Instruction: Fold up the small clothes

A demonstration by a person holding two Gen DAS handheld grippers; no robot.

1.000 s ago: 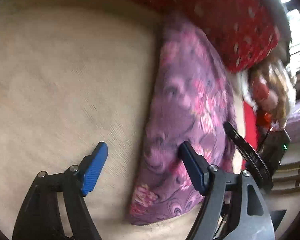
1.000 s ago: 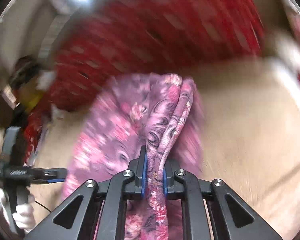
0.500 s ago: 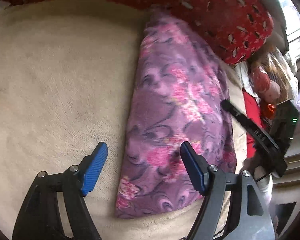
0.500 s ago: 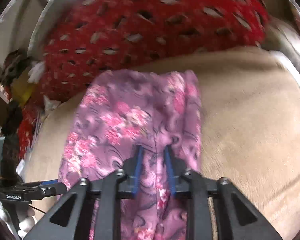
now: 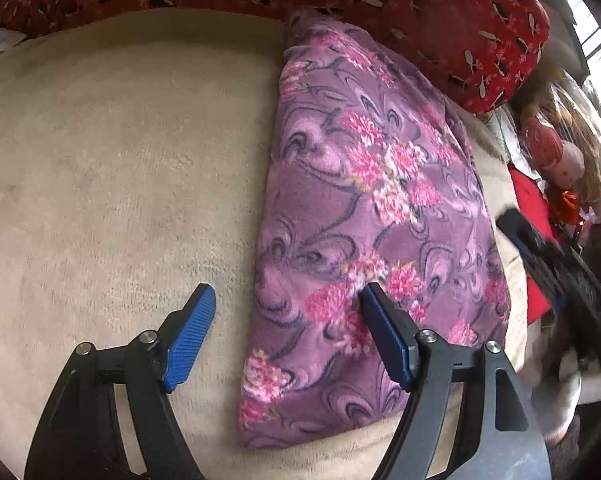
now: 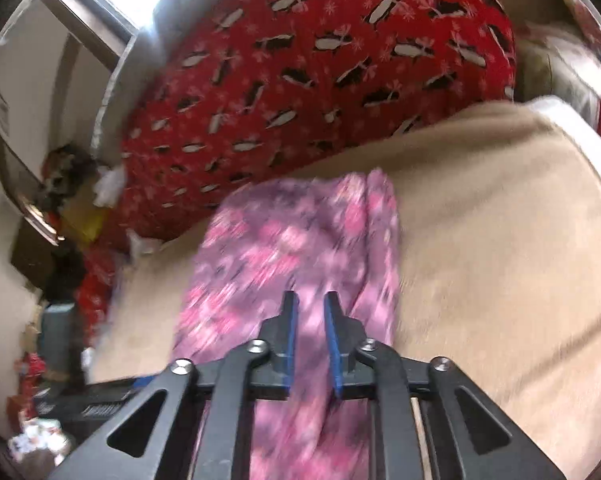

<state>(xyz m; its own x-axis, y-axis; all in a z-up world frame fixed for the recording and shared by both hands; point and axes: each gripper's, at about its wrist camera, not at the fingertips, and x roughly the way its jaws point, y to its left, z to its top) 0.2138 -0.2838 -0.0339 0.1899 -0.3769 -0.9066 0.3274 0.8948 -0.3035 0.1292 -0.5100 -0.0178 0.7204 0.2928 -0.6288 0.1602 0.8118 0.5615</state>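
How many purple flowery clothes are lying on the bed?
1. The purple flowery garment lies folded on the beige blanket, its far end against the red pillow. More clothes may be hidden in the clutter beside the bed.

Left hand-held gripper [image 5: 286, 320] seen pointed steeply down, blue pads spread wide, nothing pinched between them. One blue pad [image 5: 188, 340] kept well apart from other. Right hand-held gripper [image 6: 310, 316] angled down more gently, jaws only narrowly parted, just been opening, nothing clamped between pads. Right one also caught at edge of left wrist view [image 5: 556, 276], blurred, with bit of pale glove of person's hand [image 5: 560, 404] glimpsed below it. Rest of arms not shown.
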